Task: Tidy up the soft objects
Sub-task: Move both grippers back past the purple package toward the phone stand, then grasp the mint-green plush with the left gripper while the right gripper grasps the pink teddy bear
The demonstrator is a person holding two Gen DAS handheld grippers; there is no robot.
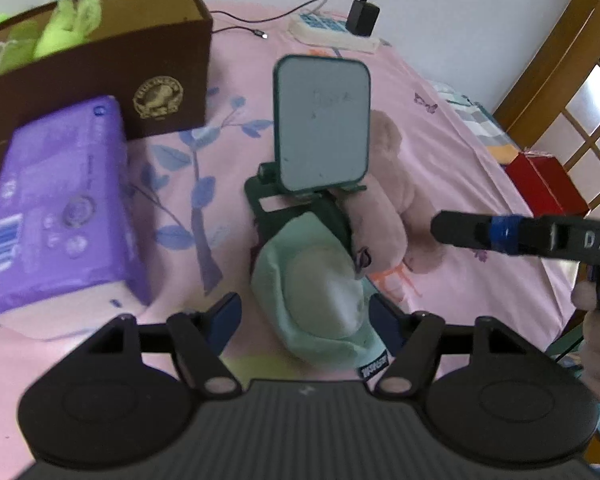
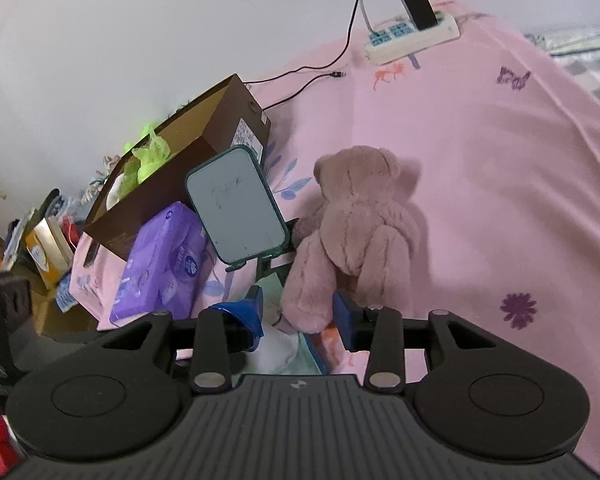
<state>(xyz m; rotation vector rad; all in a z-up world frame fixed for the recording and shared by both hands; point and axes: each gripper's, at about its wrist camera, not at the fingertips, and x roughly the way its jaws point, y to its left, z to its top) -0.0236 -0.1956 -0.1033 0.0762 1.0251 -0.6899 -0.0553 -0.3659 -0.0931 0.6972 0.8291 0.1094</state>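
A pale green soft cap [image 1: 320, 292] lies on the pink bedsheet [image 1: 440, 152], between the open fingers of my left gripper [image 1: 306, 320]. A pink plush bear [image 2: 360, 228] lies behind it, right of a green-framed mirror on a stand [image 1: 322, 128]. In the right wrist view my right gripper [image 2: 300, 316] is open with its fingers either side of the bear's leg; touching cannot be told. The right gripper also shows in the left wrist view [image 1: 444, 226] at the right. A brown box [image 1: 100, 64] at back left holds green soft things [image 1: 72, 24].
A purple tissue pack [image 1: 60, 216] lies in front of the box. A power strip with a charger [image 1: 340, 28] and cable lies by the wall. A red box [image 1: 544, 184] sits off the bed's right edge. Clutter [image 2: 48, 240] stands left of the bed.
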